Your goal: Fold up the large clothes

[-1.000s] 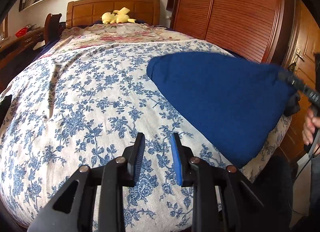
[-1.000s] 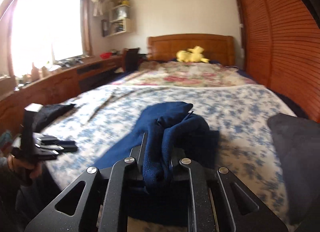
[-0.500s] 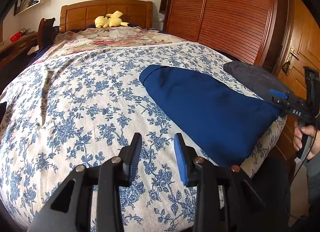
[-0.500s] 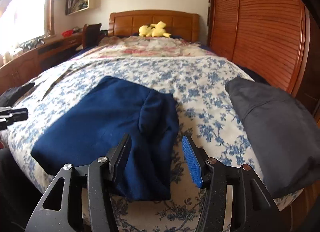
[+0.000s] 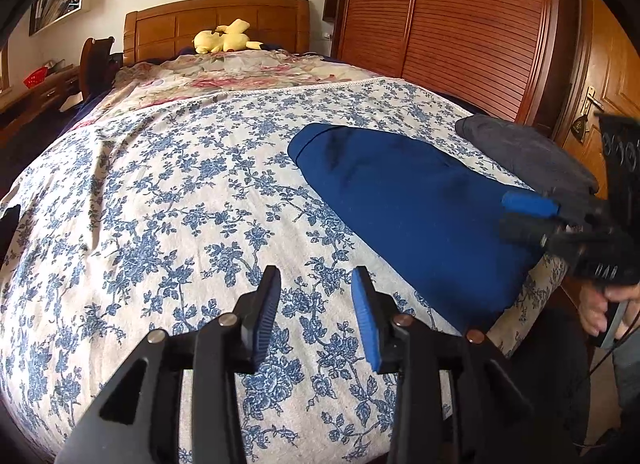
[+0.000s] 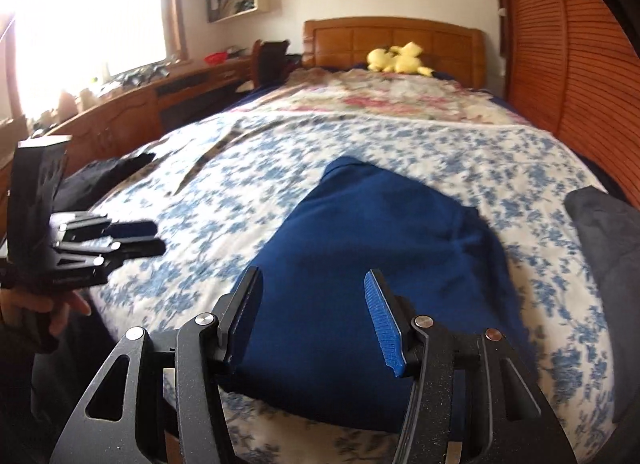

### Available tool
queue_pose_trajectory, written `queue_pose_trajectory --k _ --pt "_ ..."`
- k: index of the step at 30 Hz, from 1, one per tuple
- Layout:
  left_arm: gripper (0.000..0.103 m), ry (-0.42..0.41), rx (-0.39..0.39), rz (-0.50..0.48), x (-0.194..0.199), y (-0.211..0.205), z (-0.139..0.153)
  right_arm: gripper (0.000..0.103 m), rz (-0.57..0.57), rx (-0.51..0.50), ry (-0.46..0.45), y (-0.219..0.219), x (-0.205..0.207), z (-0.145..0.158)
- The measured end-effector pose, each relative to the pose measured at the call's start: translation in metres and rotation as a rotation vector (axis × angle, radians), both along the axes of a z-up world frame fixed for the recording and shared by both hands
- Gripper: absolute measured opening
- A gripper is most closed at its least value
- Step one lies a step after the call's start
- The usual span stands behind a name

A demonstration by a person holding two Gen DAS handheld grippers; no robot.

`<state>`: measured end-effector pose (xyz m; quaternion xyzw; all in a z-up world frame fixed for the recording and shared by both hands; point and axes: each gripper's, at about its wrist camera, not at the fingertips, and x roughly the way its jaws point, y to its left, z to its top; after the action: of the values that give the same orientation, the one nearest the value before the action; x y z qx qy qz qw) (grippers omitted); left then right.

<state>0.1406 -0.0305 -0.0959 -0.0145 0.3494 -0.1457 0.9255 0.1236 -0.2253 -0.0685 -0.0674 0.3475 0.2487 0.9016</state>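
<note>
A dark blue garment (image 5: 400, 207) lies folded on the flowered bedspread (image 5: 160, 183) near the bed's right front corner. In the right wrist view my right gripper (image 6: 314, 276) hovers open just above the near end of the blue garment (image 6: 380, 244), its pads clear of the cloth. The right gripper (image 5: 508, 213) also shows at the right edge of the left wrist view, held by a hand. My left gripper (image 5: 316, 276) is over bare bedspread left of the garment. Its jaws are opening, with nothing between them. From the right wrist, the left gripper (image 6: 158, 238) appears at the left.
A folded dark grey garment (image 5: 520, 151) lies at the bed's right edge, beside the blue one. A yellow plush toy (image 5: 224, 37) sits at the headboard. A slatted wooden wardrobe (image 5: 460, 23) lines the right side. A desk (image 6: 120, 111) and a black cloth (image 6: 104, 171) are left.
My right gripper opened and let go of the blue garment, which had hung bunched between its jaws and now lies flat on the bed. The left jaws widened a little.
</note>
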Motion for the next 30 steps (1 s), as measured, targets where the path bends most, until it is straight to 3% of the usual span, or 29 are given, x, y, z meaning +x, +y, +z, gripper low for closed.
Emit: queue_pose_trajectory --k 4,6,11,14,18,22,25,30 --pt "0.035 0.012 -0.013 0.012 0.006 0.006 -0.007 0.055 -0.029 -0.001 0.126 0.0 0.005 -0.041" --pt "0.035 0.022 -0.023 0.009 0.01 0.007 -0.011 0.055 -0.034 -0.001 0.081 0.0 -0.002 -0.045" --pt "0.035 0.031 -0.002 -0.031 0.031 -0.003 -0.014 0.054 -0.048 0.035 0.072 -0.009 -0.006 -0.037" --pt "0.035 0.02 0.0 -0.044 0.047 -0.006 -0.008 0.055 -0.113 0.014 0.059 -0.027 -0.01 -0.022" --pt "0.035 0.01 0.0 -0.073 0.076 -0.014 0.001 0.055 -0.218 0.046 0.054 -0.077 -0.02 0.0" --pt "0.036 0.005 0.026 -0.101 0.108 -0.025 0.004 0.055 -0.294 0.006 0.046 -0.114 -0.033 0.013" --pt "0.036 0.016 0.045 -0.111 0.138 -0.034 0.003 0.055 -0.337 0.024 0.081 -0.131 -0.035 0.007" --pt "0.036 0.062 0.009 -0.135 0.183 -0.047 -0.001 0.058 -0.362 0.04 0.122 -0.139 -0.027 -0.011"
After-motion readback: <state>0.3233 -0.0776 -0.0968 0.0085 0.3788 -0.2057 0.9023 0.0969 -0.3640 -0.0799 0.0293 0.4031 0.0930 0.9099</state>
